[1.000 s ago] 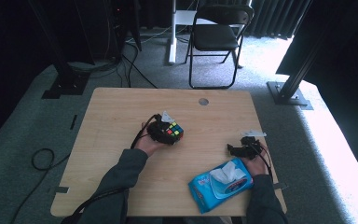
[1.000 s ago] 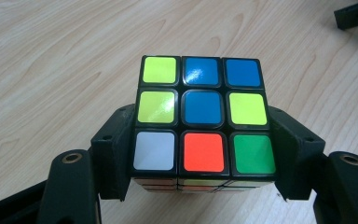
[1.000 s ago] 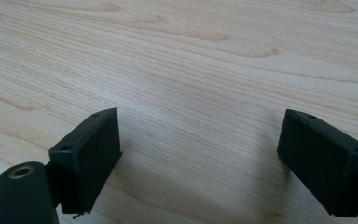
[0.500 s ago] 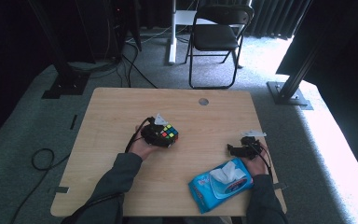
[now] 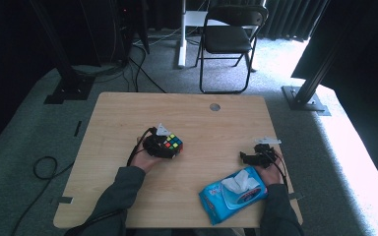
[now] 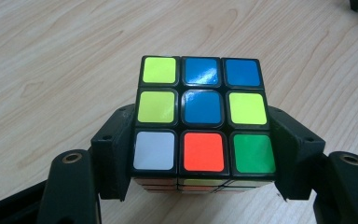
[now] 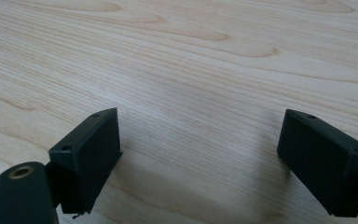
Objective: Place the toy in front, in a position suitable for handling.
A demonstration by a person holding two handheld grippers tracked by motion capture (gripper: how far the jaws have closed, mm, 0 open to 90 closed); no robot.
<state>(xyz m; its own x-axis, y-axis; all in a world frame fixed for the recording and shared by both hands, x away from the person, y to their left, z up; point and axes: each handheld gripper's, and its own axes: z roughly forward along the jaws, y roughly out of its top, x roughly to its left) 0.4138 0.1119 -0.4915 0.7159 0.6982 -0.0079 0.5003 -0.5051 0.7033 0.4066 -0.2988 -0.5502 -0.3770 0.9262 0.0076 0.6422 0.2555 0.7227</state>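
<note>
Multicoloured plastic puzzle cube point(image 6: 203, 119) clamped in L gripper point(image 5: 163, 145), centre-left of light wooden table point(image 5: 128, 113); set-down pending. R gripper point(image 7: 198, 161) wide, empty, near blue wet-wipe pack point(image 5: 232, 193).

Both forearms wear dark grey long sleeves point(image 5: 120, 189) that reach to the wrists. The left tongs point(image 5: 161, 145) are black, with a black cable looping from the body and a pale grey three-cornered plate on top. The right tongs point(image 5: 256, 156) are black too, with the same grey plate and a thin black cable. Close up, each jaw ends in a blocky matt black pad with small screw holes at its corners, carried on a black link with a brass-coloured pivot bush.
</note>
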